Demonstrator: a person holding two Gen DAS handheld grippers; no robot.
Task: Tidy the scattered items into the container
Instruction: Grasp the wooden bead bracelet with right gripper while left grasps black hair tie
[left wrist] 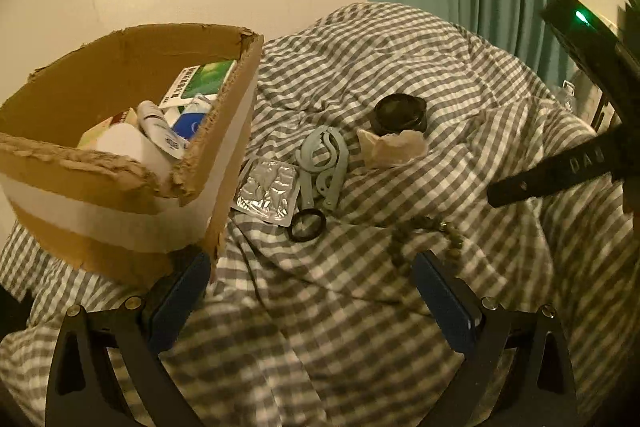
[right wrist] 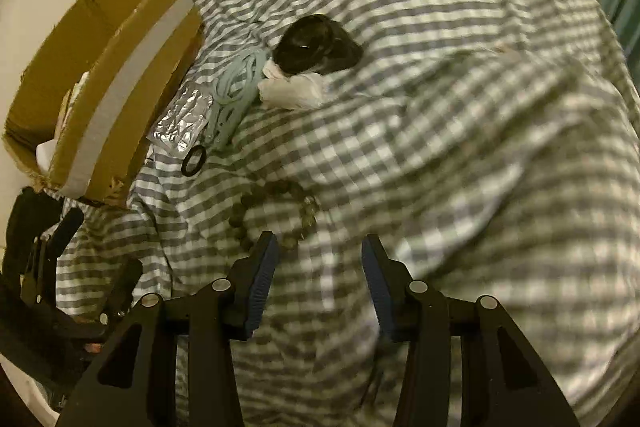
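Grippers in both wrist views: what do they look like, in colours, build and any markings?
The left gripper and the right gripper match: black angular linkage arms with triangular cut-outs and silver round pivot pins, each finger faced with a blue ribbed pad. In the left wrist view the right gripper's black body carries a lit green indicator light and pale lettering, only partly readable. No sleeve or cable shows.

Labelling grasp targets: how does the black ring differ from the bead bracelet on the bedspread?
The black ring is one smooth, solid hoop; the bead bracelet is a string of many round brownish beads. The ring is the smaller loop, the bracelet clearly wider. The ring lies against the foil blister pack near the cardboard box; the bracelet lies apart, just ahead of the right tool. Both lie flat on the checked bedspread, outside the box.
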